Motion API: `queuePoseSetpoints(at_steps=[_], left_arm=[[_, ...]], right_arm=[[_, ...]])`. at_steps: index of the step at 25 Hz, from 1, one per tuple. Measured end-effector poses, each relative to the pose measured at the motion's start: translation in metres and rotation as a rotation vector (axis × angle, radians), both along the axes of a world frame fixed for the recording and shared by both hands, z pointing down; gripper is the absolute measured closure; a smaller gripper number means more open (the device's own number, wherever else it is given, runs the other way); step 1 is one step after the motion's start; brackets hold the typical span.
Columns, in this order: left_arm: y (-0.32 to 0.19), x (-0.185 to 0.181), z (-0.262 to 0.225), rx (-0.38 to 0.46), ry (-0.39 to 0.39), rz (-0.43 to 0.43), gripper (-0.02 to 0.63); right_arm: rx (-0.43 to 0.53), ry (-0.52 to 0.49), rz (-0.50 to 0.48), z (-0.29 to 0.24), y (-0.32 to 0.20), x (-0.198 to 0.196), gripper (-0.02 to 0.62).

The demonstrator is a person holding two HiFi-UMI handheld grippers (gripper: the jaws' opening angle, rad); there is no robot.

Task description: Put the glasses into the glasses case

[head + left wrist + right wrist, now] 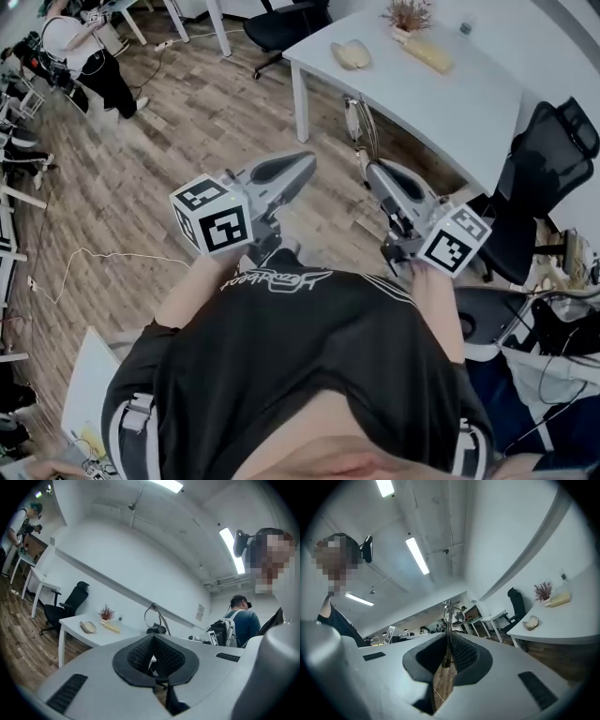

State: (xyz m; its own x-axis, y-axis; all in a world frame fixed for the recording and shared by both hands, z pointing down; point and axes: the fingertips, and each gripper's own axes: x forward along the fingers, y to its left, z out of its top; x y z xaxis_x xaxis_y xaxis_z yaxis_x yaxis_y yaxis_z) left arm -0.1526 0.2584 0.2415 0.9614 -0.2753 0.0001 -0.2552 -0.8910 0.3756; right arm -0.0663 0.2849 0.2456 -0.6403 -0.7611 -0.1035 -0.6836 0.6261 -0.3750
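As the left gripper (302, 163) and right gripper (368, 170) hang clenched, the table (459, 112) stands apart.

case (354, 54) on table (469, 103), plant (409, 14) behind, chair (548, 155) rt

The head camera is looking steeply down past the wearer's chest at the wooden floor (141, 197), with the left hand-held gripper (302, 165) and the right hand-held gripper (368, 171) close beneath it. Each gripper camera is facing along its own jaws, tilting upward toward the ceiling (178, 522). All three views are sharing the distant white desk (469, 103) and its dried plant (106, 613).
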Motion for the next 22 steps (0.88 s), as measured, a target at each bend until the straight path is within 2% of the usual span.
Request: queuePoseSetpoints(at_steps=[11, 22], left_arm=[[-0.002, 0.006, 0.007, -0.006, -0.029, -0.001, 0.600], [-0.034, 0.028, 0.021, -0.020, -0.028, 0.022, 0.600]], right_arm=[[-0.026, -0.023, -0.007, 0.006, -0.004, 0.008, 0.566], [-0.054, -0.014, 0.015, 0.021, -0.033, 0.030, 0.566]])
